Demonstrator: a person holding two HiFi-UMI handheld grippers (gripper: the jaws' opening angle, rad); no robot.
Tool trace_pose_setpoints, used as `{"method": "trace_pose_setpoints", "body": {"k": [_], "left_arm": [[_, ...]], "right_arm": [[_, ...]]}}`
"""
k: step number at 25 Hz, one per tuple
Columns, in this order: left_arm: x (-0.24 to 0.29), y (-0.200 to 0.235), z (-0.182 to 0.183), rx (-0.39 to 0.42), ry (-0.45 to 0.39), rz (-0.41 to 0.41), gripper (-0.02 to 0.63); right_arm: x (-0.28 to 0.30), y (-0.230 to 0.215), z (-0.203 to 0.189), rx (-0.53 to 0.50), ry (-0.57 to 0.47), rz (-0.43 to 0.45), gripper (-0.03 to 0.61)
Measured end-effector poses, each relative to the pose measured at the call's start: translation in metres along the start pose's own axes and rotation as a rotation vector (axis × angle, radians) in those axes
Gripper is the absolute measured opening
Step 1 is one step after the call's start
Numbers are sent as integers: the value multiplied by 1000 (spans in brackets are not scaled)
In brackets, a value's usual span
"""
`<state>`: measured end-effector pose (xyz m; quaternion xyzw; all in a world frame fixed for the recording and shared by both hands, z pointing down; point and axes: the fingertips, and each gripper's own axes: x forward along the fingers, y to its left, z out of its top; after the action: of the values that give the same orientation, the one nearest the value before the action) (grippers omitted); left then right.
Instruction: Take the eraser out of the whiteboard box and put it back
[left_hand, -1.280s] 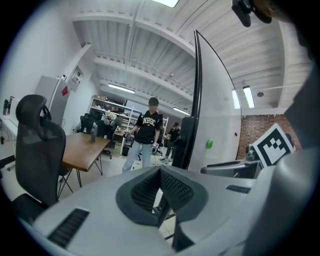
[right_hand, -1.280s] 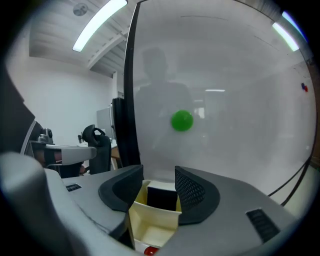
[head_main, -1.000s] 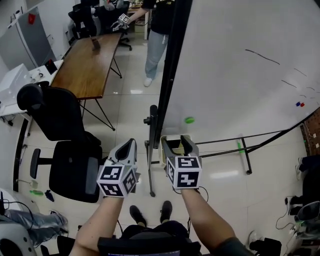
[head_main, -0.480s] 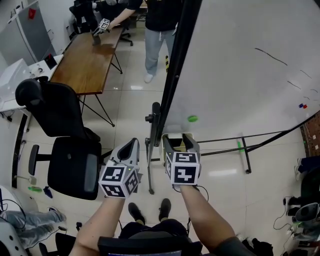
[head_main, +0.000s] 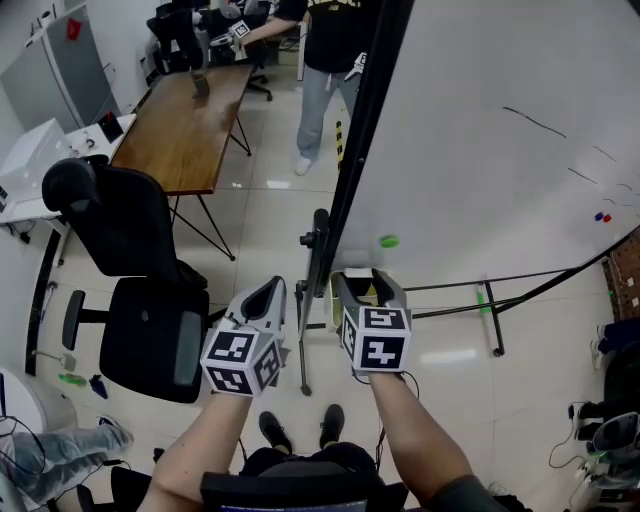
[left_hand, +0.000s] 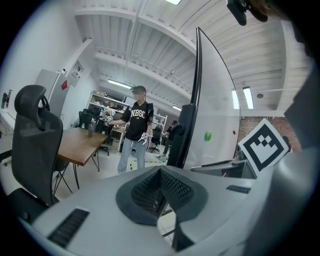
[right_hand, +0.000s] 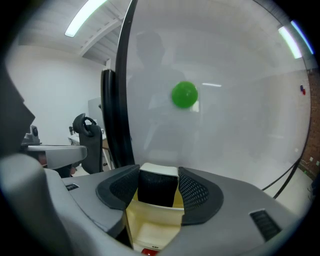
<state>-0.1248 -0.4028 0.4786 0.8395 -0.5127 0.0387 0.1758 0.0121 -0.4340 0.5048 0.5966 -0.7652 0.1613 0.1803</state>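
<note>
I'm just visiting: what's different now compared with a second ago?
Hardly anything. The background person moved an outstretched arm about over the wooden table. The right hand-held gripper stays at the whiteboard box, shut on the eraser; whether that grip is new, the earlier pictures don't show. The left hand-held gripper stays shut and empty beside it.

Grey left gripper (head_main: 264, 298) and right gripper (head_main: 363, 284), black ribbed pads (right_hand: 197, 192), black-and-white marker cubes (head_main: 240, 362), black shoes (head_main: 333, 420).
</note>
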Motion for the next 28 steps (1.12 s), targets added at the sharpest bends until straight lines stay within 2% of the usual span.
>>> {"method": "trace_pose_setpoints", "body": {"k": [6,11,15,19,28], "left_arm": [[-31,-25,69,49,-88,-46,14],[-69,-50,128,69,-199,-56,14],[-93,-69,163,100,-252,-61,12],[-105,-82,175,121,-282,-65,12],[-117,-90,169,132,-278,-55,12]], "right_arm": [[-54,16,66,-13,-150,49,262],[-100,27,116,-9,-264,81,262],[-137,34,149,-14,-340,105,262],[-157,37,162,-25,-374,118,262],[-174,38,158,-21,-377,125,262]]}}
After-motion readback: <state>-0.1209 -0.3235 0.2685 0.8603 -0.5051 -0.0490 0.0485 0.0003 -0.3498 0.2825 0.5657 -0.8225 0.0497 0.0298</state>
